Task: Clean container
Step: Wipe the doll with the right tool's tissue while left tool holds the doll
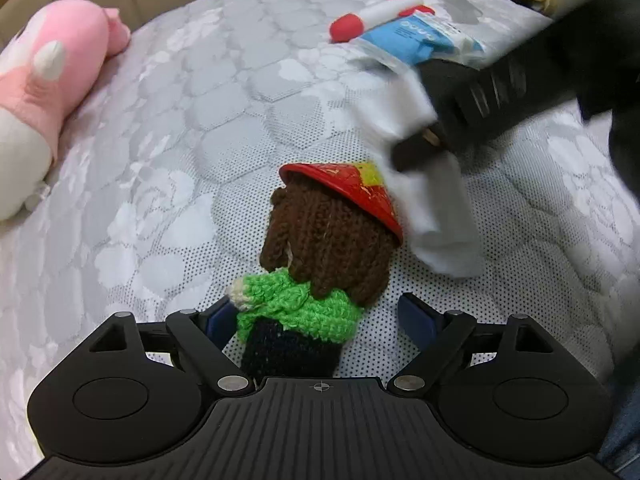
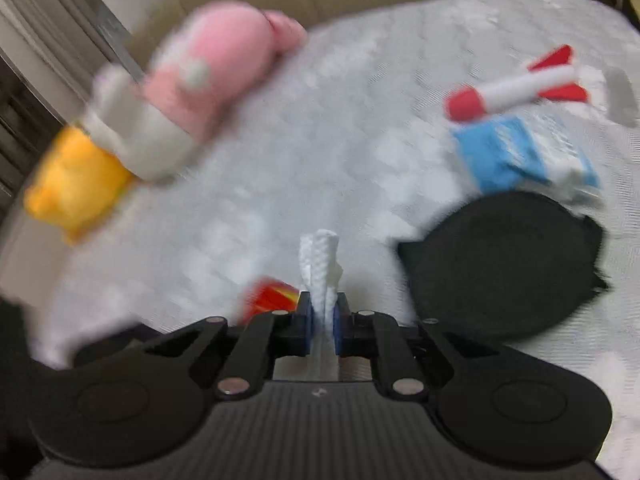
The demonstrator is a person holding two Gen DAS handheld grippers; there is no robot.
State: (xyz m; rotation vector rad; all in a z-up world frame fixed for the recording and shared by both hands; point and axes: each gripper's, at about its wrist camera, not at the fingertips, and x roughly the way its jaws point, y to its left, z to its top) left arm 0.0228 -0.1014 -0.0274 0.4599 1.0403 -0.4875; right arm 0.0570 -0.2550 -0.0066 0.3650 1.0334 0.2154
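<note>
A crocheted doll with brown hair and a green collar stands between my left gripper's wide-apart blue pads; only the left pad seems to touch it. A red and yellow cone-shaped container sits on the doll's head like a hat; a blurred part of it shows in the right wrist view. My right gripper is shut on a folded white tissue. In the left wrist view that tissue hangs against the container's right edge below the right gripper.
All lies on a white quilted mattress. A pink plush is at the left, with a yellow plush by it. A toy rocket and a blue tissue pack are at the back right. A black round pad lies at the right.
</note>
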